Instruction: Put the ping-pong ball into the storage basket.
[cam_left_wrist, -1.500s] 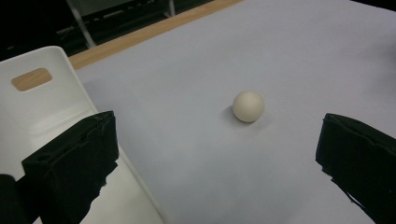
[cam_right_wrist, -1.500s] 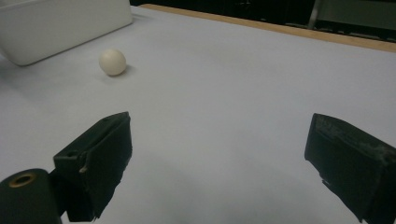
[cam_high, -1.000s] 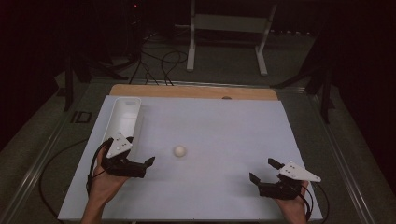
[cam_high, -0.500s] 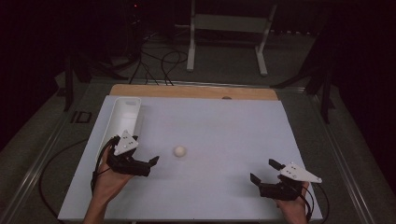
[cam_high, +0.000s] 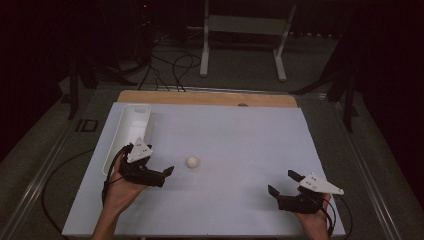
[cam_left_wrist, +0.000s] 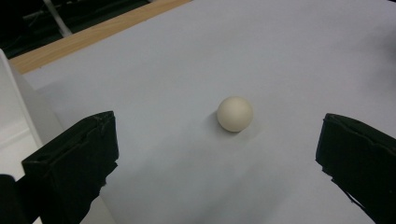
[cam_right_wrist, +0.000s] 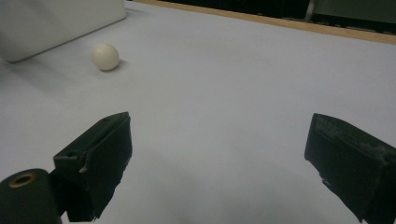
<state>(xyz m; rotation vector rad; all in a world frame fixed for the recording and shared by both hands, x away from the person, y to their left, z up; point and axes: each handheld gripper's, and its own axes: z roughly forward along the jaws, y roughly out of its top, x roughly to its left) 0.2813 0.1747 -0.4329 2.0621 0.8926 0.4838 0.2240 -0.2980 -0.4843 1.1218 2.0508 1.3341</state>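
My left claw has crept closer to the ball, both claws released; a glancing jaw could roll it away across the tabletop.

A small cream-white ball sits alone on the pale table, left of centre in the high view, round, smooth and matte, casting a faint shadow.

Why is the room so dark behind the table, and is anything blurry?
High view: light falls on the white table alone, so the surroundings go black. Left gripper view: the ball is sharp with a faint shadow, while the near black fingers look soft. Right gripper view: the ball looks slightly soft.
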